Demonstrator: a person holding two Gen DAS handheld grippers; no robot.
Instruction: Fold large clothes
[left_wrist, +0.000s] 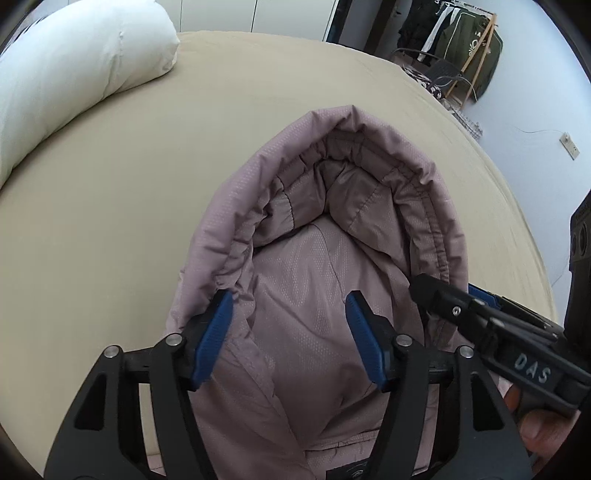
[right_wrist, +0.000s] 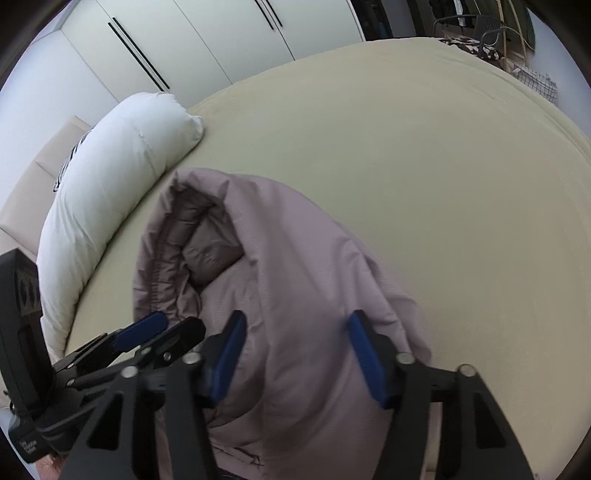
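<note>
Beside the long white bolster pillow (right_wrist: 122, 184), on its side away from the headboard, your mauve quilted hooded jacket (left_wrist: 295, 277) lies on the beige bed sheet (left_wrist: 129, 206) with its hood pointing away from you and its gathered rim standing open. Your left gripper (left_wrist: 291, 332) has its blue pads spread on either side of the collar fabric without pinching it, and your right gripper (right_wrist: 295, 354) likewise straddles the jacket's shoulder with its pads apart; neither appears to hold cloth. The hood probably needs flattening before any fold, so close each gripper on a single layer near the rim, keep both hands level with each other, and lay the hood down towards the jacket's body without dragging the sheet. As for containers, the hood is the only hollow thing near the pillow, and it holds nothing but its own lining.
</note>
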